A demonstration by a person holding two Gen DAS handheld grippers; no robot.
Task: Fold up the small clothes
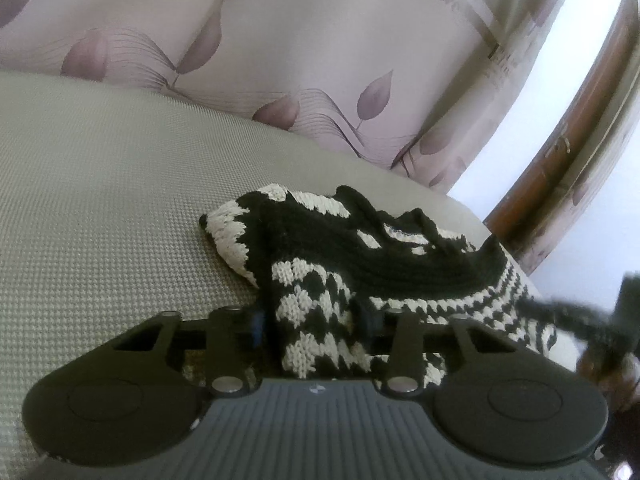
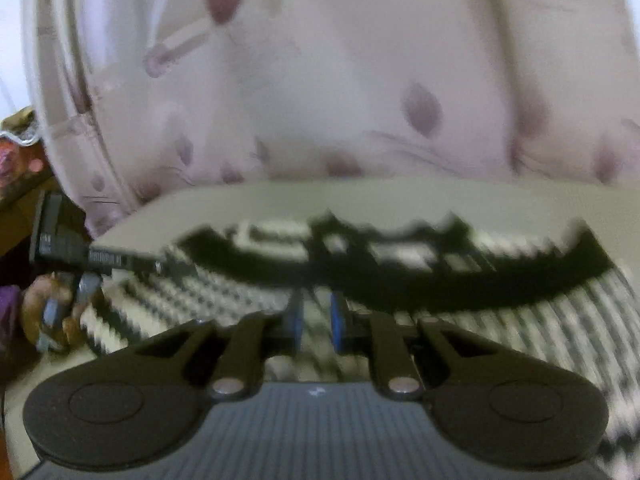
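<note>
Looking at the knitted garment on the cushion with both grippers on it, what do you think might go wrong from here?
1. The left gripper has only a bunched edge of the black and white knitted garment between its fingers, so the knit may slip free.
2. The garment lies crumpled near the cushion edge in the left wrist view; a pull could drag it off.
3. The right wrist view is blurred, and the right gripper is nearly shut over the knit; it may snag or stretch loose stitches.

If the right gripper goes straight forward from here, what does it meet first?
Most likely the black-and-white knitted garment, lying just beyond the right gripper. The view is blurred, so depth is uncertain; the fabric may already sit between the nearly closed fingers.
</note>
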